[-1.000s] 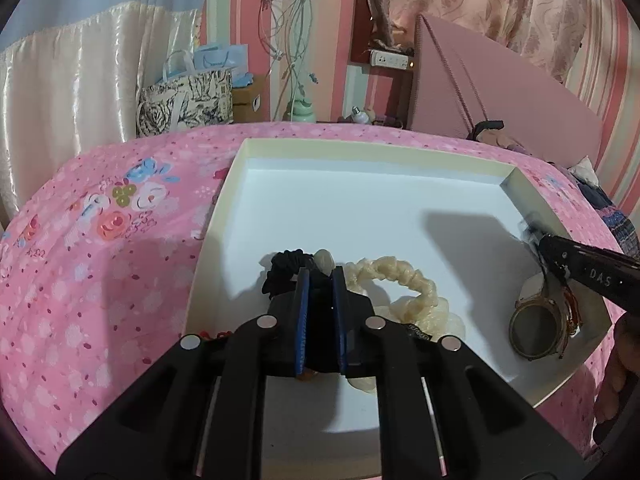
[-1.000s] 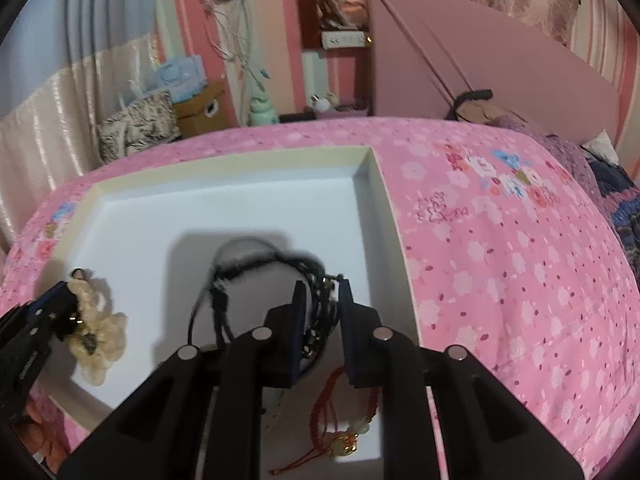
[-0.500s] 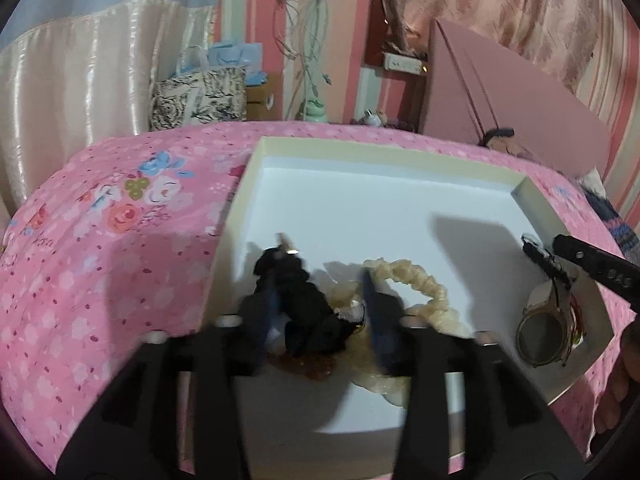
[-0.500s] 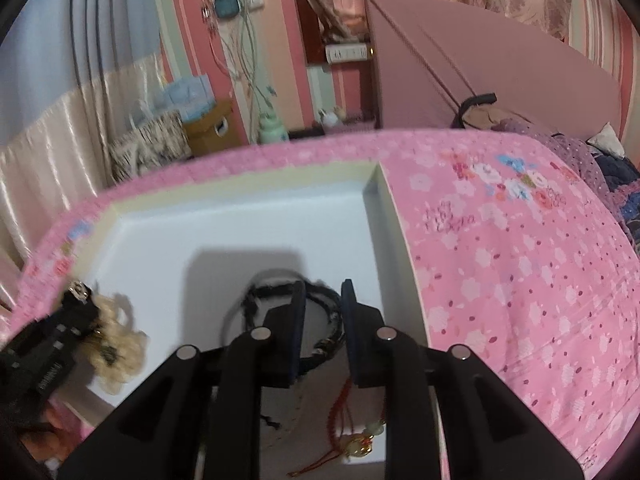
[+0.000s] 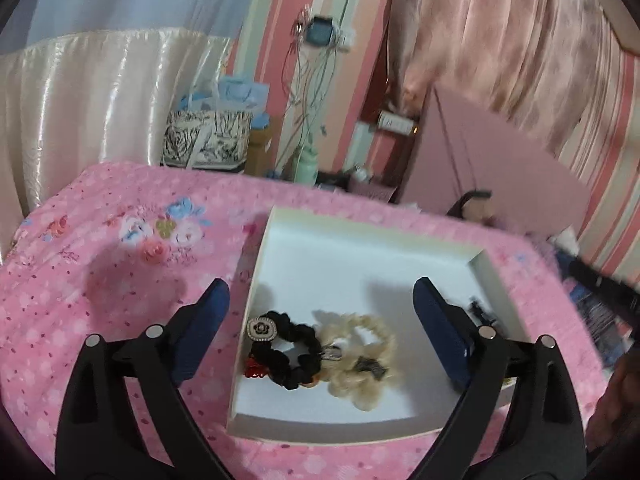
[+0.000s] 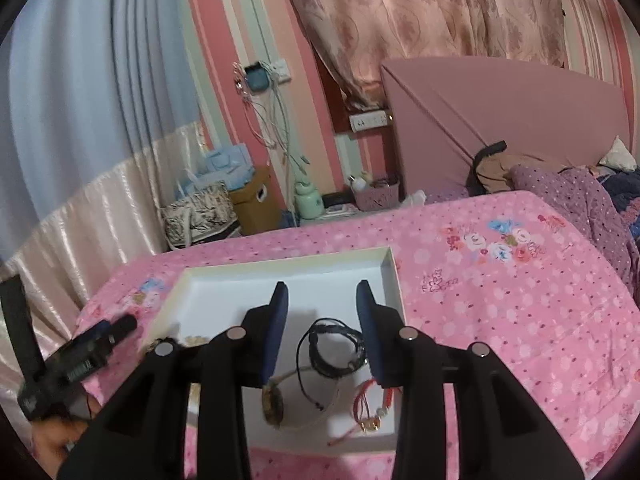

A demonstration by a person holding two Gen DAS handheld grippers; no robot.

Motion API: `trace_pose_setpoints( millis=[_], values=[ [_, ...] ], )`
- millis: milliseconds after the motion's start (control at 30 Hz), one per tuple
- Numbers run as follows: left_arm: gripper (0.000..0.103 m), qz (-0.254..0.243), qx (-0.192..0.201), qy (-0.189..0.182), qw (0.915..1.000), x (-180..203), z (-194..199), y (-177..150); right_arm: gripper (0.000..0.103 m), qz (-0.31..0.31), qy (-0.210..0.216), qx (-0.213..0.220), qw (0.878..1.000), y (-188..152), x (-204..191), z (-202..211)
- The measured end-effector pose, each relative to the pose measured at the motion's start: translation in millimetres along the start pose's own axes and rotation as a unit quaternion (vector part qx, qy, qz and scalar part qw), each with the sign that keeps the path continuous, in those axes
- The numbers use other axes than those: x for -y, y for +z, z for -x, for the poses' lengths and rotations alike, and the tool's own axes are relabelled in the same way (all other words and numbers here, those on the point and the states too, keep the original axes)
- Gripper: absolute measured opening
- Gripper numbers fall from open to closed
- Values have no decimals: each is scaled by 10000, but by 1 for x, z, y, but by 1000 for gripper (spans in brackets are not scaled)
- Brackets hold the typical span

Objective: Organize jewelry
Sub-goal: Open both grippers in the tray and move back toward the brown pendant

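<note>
A shallow white tray (image 5: 360, 236) lies on the pink floral bedspread. In the left wrist view a black scrunchie (image 5: 292, 356) with a round charm and a cream scrunchie (image 5: 360, 364) lie in its near left corner. My left gripper (image 5: 320, 320) is open wide and empty above them. In the right wrist view a black cord bracelet (image 6: 334, 346), a watch (image 6: 274, 400) and a red string bracelet (image 6: 370, 404) lie in the tray (image 6: 280, 270). My right gripper (image 6: 322, 312) is open and empty above the black bracelet.
The bedspread (image 5: 100, 264) surrounds the tray. The left gripper's body (image 6: 72, 360) shows at the left of the right wrist view. A pink headboard (image 6: 520, 120), a patterned bag (image 5: 204, 140) and hanging cables (image 5: 304, 100) are beyond the bed.
Both grippers have opened and drawn back and up from the tray. The left one let go of the black scrunchie, the right one let go of the black cord bracelet; both now lie in the tray.
</note>
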State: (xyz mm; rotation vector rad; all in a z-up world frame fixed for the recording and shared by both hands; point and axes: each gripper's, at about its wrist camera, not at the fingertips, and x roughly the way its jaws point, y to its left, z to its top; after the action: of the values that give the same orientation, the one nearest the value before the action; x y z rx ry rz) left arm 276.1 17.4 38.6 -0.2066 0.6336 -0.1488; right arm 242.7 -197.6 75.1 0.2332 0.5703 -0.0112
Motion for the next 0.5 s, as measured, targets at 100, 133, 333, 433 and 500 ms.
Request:
trace_pose_setpoints(
  millis=[100, 133, 333, 433, 500],
  values=[
    [92, -8, 224, 81, 9997, 1, 30, 2, 41, 204, 148, 152, 9996, -15, 9, 27],
    [93, -104, 294, 147, 9994, 2, 44, -2, 41, 282, 145, 162, 9994, -21, 12, 33],
    [98, -921, 199, 1036, 9901, -12, 110, -57, 41, 445, 100, -251, 9986, -86, 49, 77],
    [98, -828, -20, 1197, 9893, -43, 145, -105, 44, 497, -22, -493, 9975, -119, 63, 106],
    [98, -730, -142, 1294, 9888, -57, 161, -128, 51, 452, -4, -641, 9969, -139, 65, 125]
  ],
)
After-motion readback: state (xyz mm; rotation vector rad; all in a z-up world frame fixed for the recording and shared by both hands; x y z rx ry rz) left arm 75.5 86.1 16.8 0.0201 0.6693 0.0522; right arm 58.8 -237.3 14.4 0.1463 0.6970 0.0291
